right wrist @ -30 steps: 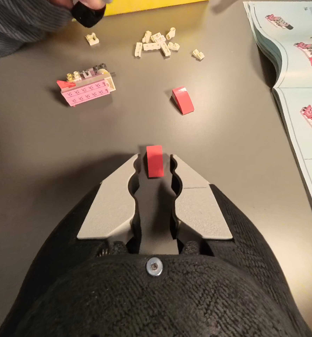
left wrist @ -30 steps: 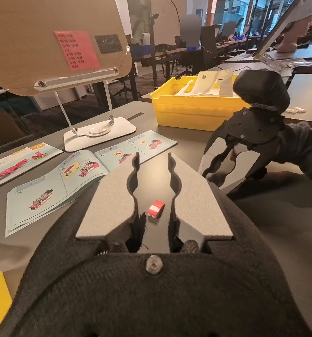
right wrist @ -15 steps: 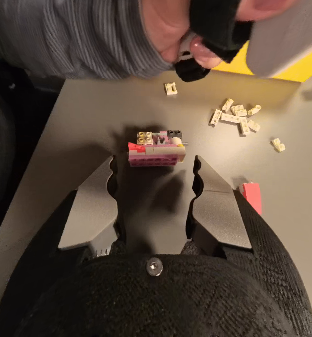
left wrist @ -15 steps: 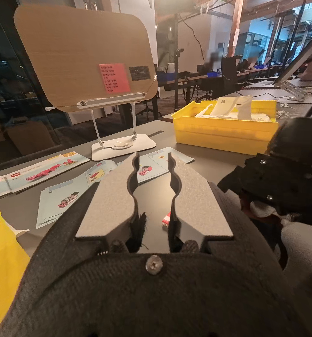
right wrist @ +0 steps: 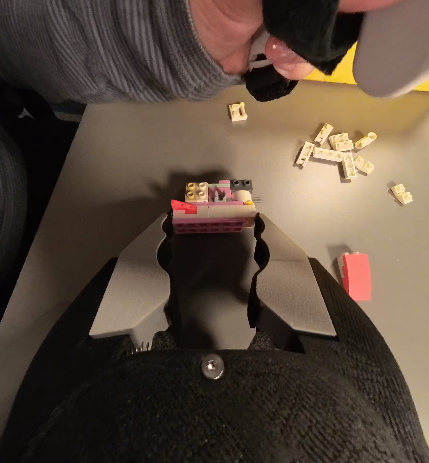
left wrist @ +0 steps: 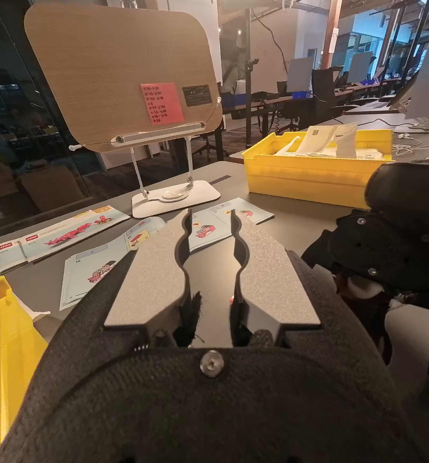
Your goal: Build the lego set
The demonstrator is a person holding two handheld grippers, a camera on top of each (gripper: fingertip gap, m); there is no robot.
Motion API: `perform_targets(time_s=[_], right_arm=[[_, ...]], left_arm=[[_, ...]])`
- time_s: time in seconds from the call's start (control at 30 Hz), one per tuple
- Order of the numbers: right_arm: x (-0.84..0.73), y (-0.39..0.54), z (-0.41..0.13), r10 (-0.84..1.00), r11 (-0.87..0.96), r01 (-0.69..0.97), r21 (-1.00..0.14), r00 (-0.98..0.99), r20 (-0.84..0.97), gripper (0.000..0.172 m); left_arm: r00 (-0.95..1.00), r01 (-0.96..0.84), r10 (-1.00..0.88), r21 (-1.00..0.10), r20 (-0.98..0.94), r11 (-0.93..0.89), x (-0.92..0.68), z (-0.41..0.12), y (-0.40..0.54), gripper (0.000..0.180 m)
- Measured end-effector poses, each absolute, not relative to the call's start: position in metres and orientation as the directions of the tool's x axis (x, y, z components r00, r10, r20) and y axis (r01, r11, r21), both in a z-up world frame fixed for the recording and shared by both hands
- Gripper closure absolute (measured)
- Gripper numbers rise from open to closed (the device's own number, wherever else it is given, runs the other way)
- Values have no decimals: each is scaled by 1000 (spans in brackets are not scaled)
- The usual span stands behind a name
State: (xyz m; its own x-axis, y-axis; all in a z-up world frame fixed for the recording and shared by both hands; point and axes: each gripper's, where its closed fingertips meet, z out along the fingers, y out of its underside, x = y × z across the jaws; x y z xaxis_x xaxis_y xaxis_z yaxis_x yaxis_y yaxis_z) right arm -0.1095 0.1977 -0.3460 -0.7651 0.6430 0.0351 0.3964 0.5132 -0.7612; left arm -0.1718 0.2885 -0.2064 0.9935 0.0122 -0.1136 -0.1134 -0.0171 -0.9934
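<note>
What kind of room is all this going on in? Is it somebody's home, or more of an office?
Most likely a shared, open-plan office or workshop. Behind the grey table stand rows of desks with office chairs and screens. On the table lie toy brick instruction booklets and a yellow parts bin.
</note>
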Motion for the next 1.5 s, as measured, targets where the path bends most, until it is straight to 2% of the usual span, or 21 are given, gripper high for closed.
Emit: perform_targets(time_s=[0.43, 0.97, 1.2, 1.5], right_arm=[[-89, 228, -347, 705, 450, 466, -762, -709, -17, 107], [-90, 225, -346, 695, 460, 436, -773, -719, 8, 100], [-91, 225, -344, 689, 475, 414, -777, -724, 35, 107], [-105, 246, -308, 774, 359, 310, -880, -626, 96, 107]], left_arm=[[992, -124, 1, -991, -124, -60, -173, -219, 293, 152], [991, -134, -10, -988, -134, -72, -170, -220, 294, 152], [991, -133, -11, -988, -133, -73, -170, -220, 294, 152], [988, -152, 3, -987, -153, -54, -172, -217, 293, 153]])
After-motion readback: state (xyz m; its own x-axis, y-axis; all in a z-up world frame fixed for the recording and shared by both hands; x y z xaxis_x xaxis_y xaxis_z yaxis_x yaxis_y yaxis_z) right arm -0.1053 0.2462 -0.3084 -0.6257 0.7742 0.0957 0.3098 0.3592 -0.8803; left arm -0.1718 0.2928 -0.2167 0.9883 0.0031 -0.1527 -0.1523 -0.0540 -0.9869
